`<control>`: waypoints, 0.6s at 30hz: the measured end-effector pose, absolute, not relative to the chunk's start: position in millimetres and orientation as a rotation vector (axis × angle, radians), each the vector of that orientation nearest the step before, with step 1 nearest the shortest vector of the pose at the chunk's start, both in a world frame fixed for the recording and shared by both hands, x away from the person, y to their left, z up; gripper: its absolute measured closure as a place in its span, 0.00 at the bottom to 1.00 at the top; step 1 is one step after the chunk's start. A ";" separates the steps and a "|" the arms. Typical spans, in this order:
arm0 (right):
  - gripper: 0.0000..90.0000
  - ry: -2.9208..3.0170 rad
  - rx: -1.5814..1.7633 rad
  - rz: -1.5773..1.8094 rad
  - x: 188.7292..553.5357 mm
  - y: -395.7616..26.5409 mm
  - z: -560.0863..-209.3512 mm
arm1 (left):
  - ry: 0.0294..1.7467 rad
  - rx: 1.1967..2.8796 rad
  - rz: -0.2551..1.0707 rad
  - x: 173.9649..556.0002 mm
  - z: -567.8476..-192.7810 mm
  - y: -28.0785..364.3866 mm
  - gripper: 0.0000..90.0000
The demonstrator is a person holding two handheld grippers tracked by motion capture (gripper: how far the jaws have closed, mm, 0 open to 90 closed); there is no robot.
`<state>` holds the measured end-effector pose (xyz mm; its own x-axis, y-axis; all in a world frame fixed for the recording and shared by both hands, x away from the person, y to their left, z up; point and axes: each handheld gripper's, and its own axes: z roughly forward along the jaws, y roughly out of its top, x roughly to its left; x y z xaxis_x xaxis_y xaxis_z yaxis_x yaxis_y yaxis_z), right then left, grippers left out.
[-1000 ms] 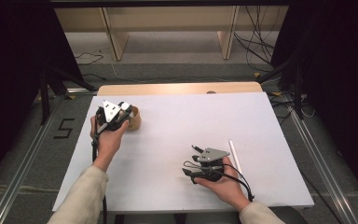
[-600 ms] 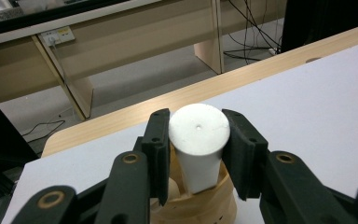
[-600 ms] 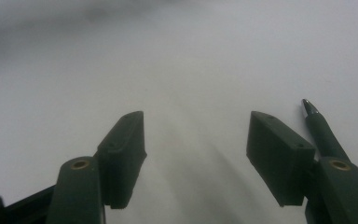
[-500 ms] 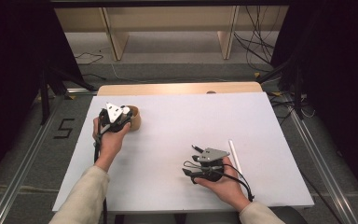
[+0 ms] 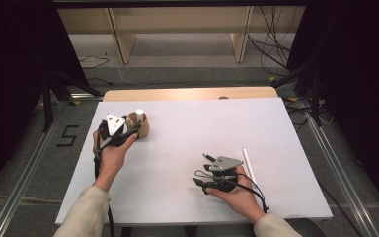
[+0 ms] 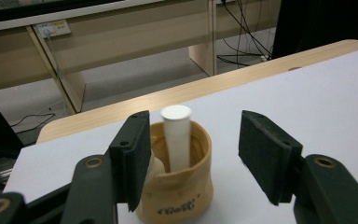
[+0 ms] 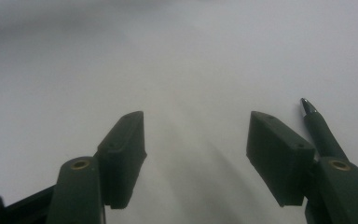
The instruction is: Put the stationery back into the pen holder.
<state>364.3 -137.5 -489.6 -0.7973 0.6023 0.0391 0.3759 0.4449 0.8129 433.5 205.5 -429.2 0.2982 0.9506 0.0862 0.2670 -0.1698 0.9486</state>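
A soft tan cup [image 6: 177, 191] stands near the table's far left edge with a white tube [image 6: 177, 135] upright in it. My left gripper [image 6: 196, 126] is open, its jaws have just been opening, and the cup sits between them; the right pad [image 6: 268, 154] is well clear of it. In the high view the left gripper [image 5: 132, 129] is just left of the cup [image 5: 142, 126]. My right gripper [image 5: 198, 175] rests open near the front right with nothing between its jaws [image 7: 196, 140].
A white stick [image 5: 249, 163] lies on the white tabletop [image 5: 187, 128] to the right of the right hand. A dark rod with a silver tip [image 7: 317, 123] shows beside the right jaw. A wooden strip [image 5: 187, 94] edges the far side.
The left gripper has drawn back a little from the cup toward the person, and the white tube's top now shows above the cup. The right hand has stayed put.
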 end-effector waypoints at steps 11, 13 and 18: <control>0.44 2.421 0.854 1.262 367.3 -144.1 -485.1 | 1.113 1.709 0.750 391.5 -452.3 199.5 0.41; 0.46 2.420 0.862 1.253 368.1 -146.6 -484.4 | 1.104 1.727 0.724 385.1 -456.2 197.8 0.41; 0.49 2.412 0.864 1.233 371.0 -154.5 -480.5 | 1.085 1.761 0.667 367.6 -463.7 194.7 0.40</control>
<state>371.0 -154.5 -480.5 -0.7752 0.6316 0.0088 0.3769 0.4513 0.8089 367.6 194.7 -463.7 0.4619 0.8867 -0.0215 0.3805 -0.1762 0.9078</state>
